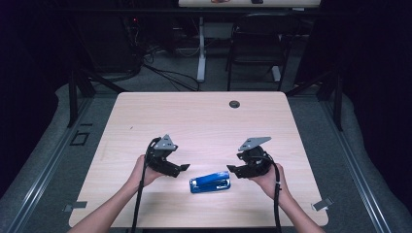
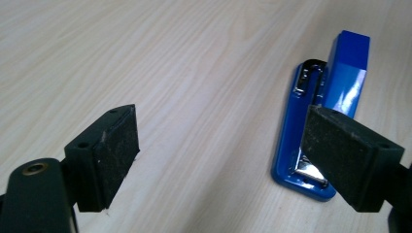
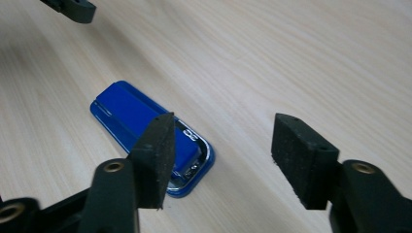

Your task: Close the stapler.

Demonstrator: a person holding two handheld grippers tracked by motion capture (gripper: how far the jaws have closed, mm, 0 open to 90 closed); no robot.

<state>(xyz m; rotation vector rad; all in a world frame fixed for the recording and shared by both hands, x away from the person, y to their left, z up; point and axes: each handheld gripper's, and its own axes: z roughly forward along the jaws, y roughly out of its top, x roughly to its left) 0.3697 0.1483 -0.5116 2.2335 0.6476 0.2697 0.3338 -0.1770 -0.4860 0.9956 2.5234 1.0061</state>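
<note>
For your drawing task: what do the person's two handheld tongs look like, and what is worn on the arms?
Both tongs, left and right, are black, each topped by a grey three-cornered plate, with a black cable trailing along the forearm. Their fingers are blocky, with flat, rough black pads and brass-coloured pivot screws. No sleeves show on the forearms.

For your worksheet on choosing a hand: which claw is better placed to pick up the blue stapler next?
Probably the right claw: it hangs open close by the blue stapler, whose end lies just below its jaws. The left claw, also open, sits off to the stapler's side.
</note>
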